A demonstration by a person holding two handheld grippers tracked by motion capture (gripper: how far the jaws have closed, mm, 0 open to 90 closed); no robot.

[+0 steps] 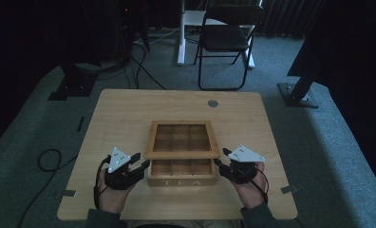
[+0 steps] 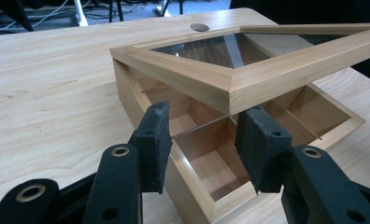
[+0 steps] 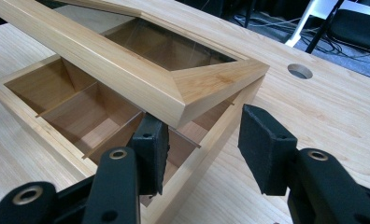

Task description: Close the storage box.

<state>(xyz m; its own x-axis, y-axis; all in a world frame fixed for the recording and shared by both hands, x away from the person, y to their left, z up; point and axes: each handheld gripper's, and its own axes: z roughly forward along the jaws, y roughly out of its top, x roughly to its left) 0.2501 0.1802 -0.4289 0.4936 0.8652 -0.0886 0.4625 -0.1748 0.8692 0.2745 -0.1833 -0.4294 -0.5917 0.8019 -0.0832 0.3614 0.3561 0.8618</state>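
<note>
Flanking a square wooden tea box (image 1: 181,173) with glass-paned lid (image 1: 182,138), both grippers (image 1: 139,166) (image 1: 220,164) gape.

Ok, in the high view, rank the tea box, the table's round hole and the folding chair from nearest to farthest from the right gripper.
1. Tea box: right beside the right gripper, on its left, at the table's near edge.
2. Round hole: farther up the table, near its far edge.
3. Folding chair: on the floor beyond the table, farthest.
</note>
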